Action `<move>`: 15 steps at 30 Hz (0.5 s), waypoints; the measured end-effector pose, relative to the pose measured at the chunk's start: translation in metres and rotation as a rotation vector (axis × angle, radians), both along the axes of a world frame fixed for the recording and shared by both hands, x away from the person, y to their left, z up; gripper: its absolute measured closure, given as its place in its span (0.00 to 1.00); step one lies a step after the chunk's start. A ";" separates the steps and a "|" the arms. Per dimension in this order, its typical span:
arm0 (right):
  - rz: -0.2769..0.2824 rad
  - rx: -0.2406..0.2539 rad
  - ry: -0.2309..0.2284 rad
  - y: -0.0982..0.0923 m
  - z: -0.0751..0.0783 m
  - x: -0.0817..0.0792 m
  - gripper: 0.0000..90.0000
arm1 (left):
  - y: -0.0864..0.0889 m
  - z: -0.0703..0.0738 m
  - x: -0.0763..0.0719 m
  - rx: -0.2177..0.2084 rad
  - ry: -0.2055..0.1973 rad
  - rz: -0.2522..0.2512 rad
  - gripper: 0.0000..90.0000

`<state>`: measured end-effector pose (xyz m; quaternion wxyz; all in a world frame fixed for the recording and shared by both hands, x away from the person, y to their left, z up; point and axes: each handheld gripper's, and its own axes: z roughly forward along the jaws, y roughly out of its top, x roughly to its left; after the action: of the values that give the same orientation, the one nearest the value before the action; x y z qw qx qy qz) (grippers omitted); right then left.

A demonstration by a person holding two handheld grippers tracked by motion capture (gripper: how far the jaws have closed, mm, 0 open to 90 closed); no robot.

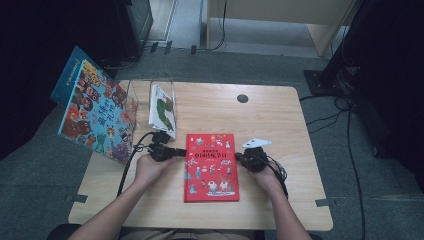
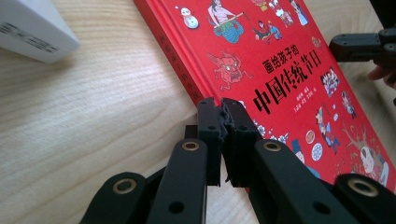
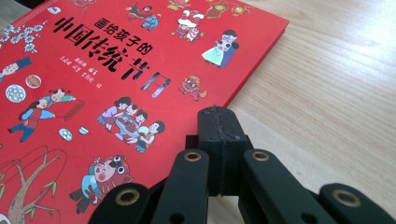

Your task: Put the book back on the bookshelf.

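One red book (image 1: 211, 167), flat, rectangular and glossy with cartoon figures on its cover, is laid near the middle of the pale wooden table (image 1: 280, 120). It is flanked by two grippers: the left gripper (image 1: 181, 152) is set at its left edge, the right gripper (image 1: 239, 157) at its right edge. Both pairs of black jaws are clenched together, with nothing gripped. Two more picture books (image 1: 95, 107) are propped at the table's far left.

In my two gripper views the red book (image 2: 289, 70) runs off the picture edges. From up high, its small drawings are too tiny for me to make out.
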<state>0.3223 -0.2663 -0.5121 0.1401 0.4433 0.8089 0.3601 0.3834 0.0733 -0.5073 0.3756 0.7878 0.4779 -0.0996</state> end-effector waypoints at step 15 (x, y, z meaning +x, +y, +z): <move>-0.022 -0.006 -0.032 0.004 -0.001 0.012 1.00 | -0.002 0.001 0.012 0.024 -0.032 0.018 0.97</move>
<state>0.3348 -0.2620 -0.5134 0.1581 0.4462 0.8026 0.3631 0.3952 0.0715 -0.5066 0.3746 0.7895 0.4799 -0.0782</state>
